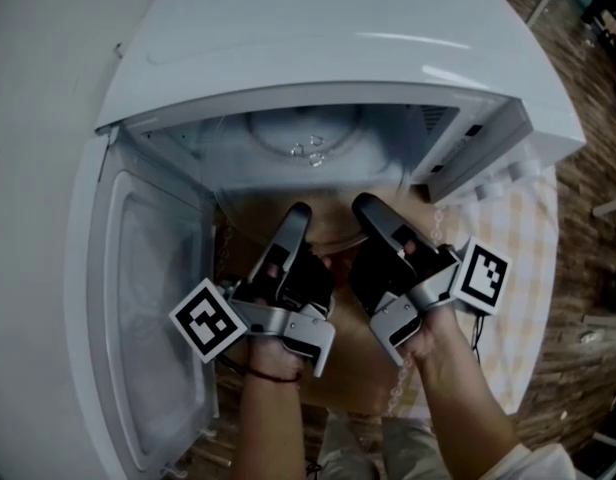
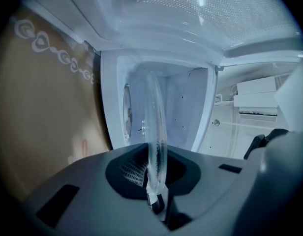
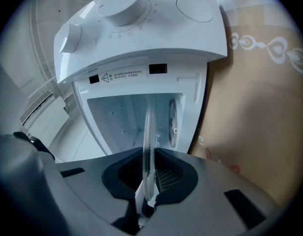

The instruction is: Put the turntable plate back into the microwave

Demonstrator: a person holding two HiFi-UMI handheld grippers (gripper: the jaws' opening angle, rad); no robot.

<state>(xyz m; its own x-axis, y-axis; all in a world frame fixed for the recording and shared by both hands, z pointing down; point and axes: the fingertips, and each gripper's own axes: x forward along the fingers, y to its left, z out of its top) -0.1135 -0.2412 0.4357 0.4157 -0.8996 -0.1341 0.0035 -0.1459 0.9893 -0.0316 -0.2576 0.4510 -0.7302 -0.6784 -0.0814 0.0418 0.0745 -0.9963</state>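
Turntable plate (image 2: 155, 127) | left gripper (image 2: 157, 178) clamped on rim | right gripper (image 3: 148, 181) clamped on rim

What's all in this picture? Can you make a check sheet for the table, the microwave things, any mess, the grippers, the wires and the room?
Surface: tan tablecloth with white heart trim, lying by the microwave.
Job's things: round clear glass turntable plate, held at the mouth of the open cavity; white microwave, its door swung open to the left.
Clutter: nothing seen.
Grippers: left gripper and right gripper are each shut on the plate's near rim.
Cables: nothing clearly seen.
Surroundings: wood-plank floor.
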